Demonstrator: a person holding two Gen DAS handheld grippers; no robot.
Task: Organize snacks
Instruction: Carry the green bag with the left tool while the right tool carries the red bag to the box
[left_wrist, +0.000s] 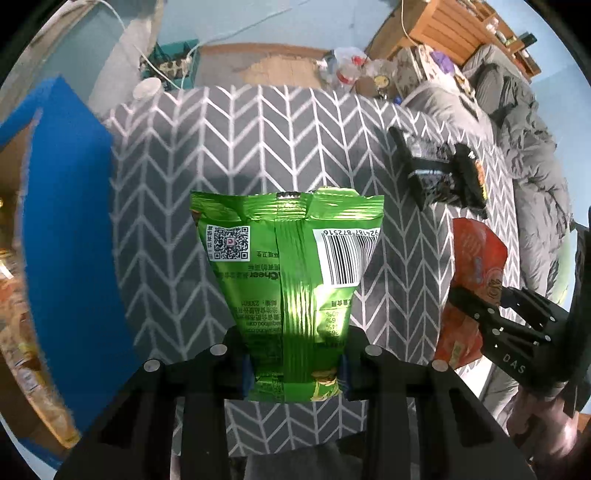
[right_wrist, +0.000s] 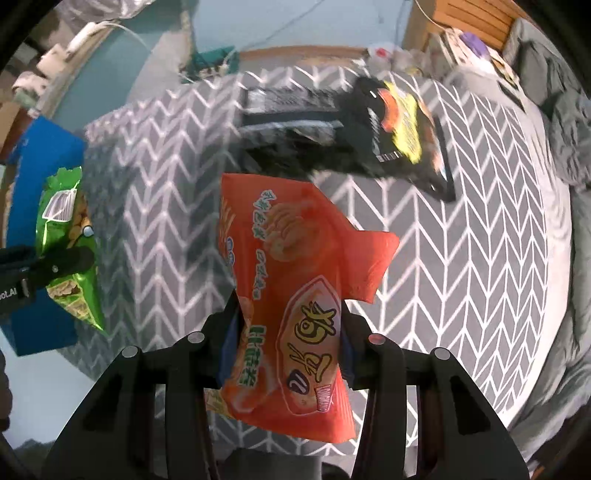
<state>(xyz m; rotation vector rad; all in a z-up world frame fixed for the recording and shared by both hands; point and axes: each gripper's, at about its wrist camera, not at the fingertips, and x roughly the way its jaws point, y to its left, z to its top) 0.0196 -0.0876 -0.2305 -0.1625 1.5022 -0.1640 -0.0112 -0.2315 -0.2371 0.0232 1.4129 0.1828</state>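
My left gripper (left_wrist: 295, 373) is shut on the lower end of a green snack bag (left_wrist: 291, 266), which hangs back side up, barcode showing, above the grey chevron tablecloth (left_wrist: 229, 147). My right gripper (right_wrist: 286, 354) is shut on an orange-red snack bag (right_wrist: 295, 266), crumpled at its top corner and also lifted off the cloth. In the right wrist view the green snack bag (right_wrist: 70, 251) shows at the far left, in front of the blue box (right_wrist: 48, 155). Black snack bags (right_wrist: 388, 125) with yellow and orange print lie on the cloth behind the orange-red bag.
An open blue box (left_wrist: 70, 221) stands at the table's left edge, with packets inside. A grey sofa (left_wrist: 524, 122) with cushions runs along the right. Clutter, a teal crate (left_wrist: 173, 62) and white cables lie on the floor beyond the table.
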